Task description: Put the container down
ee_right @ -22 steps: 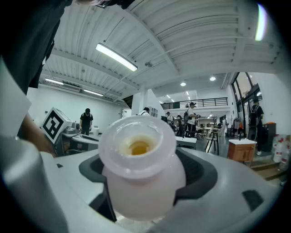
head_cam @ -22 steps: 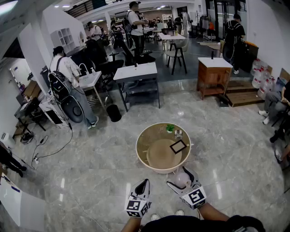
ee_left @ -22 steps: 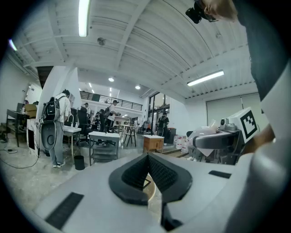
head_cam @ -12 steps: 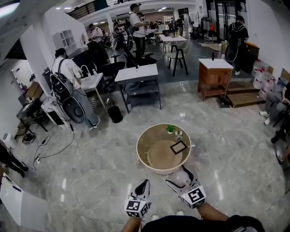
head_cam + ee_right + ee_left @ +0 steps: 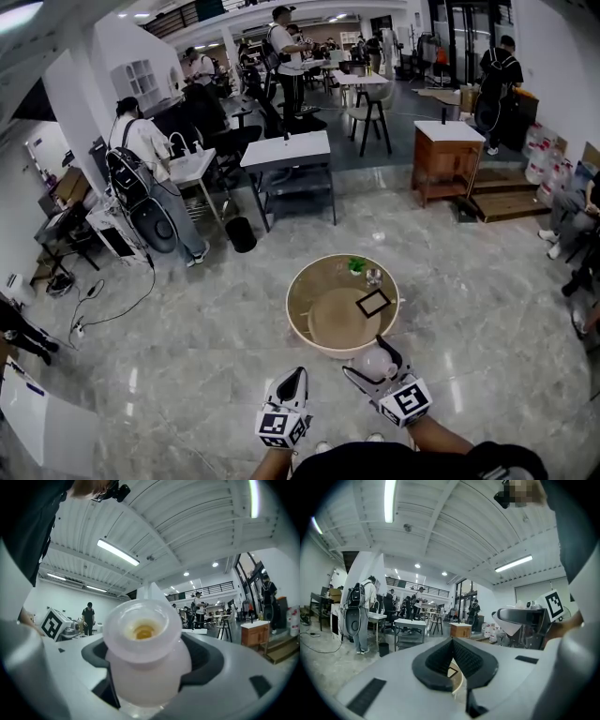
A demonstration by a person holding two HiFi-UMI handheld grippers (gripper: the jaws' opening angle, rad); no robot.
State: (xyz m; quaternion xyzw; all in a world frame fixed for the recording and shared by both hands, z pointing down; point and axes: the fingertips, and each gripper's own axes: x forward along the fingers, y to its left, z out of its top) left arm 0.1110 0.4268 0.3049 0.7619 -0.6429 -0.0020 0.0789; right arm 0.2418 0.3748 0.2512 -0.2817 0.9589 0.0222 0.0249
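The right gripper (image 5: pixel 368 360) has its jaws spread wide and clamped on either side of the container (image 5: pixel 143 658), a pale, translucent, round-bodied vessel that fills the gap between them. The pads press on its belly, below the flared rim, which looks like the sensible place to hold something this smooth. Its rimmed end is turned back toward the gripper's camera, and a yellowish spot shows in the hollow. Whether that is the mouth with something inside or only the base I cannot tell. The container is in the air at the near edge of the round worktop (image 5: pixel 295 309), just at the rim and toward its right side, not yet resting on anything. Being carried this close to the rim fits a set-down on the worktop, which I judge to be the step in hand. The left gripper (image 5: pixel 298 374) has its jaws closed tip to tip with nothing between them. It is held on the near side of the worktop, clear of the rim and left of the container, apparently just kept out of the way. The worktop has a raised wall all round, so it acts as a shallow basin. At its far side sit a small green plant (image 5: pixel 355 265) and, just beside it, a clear glass (image 5: pixel 373 277) whose contents are too small to read. A dark-framed square card (image 5: pixel 372 302) lies nearer the middle. The near half of the surface is bare, leaving room for the container. Around the worktop is a glossy marbled floor (image 5: pixel 187 356).
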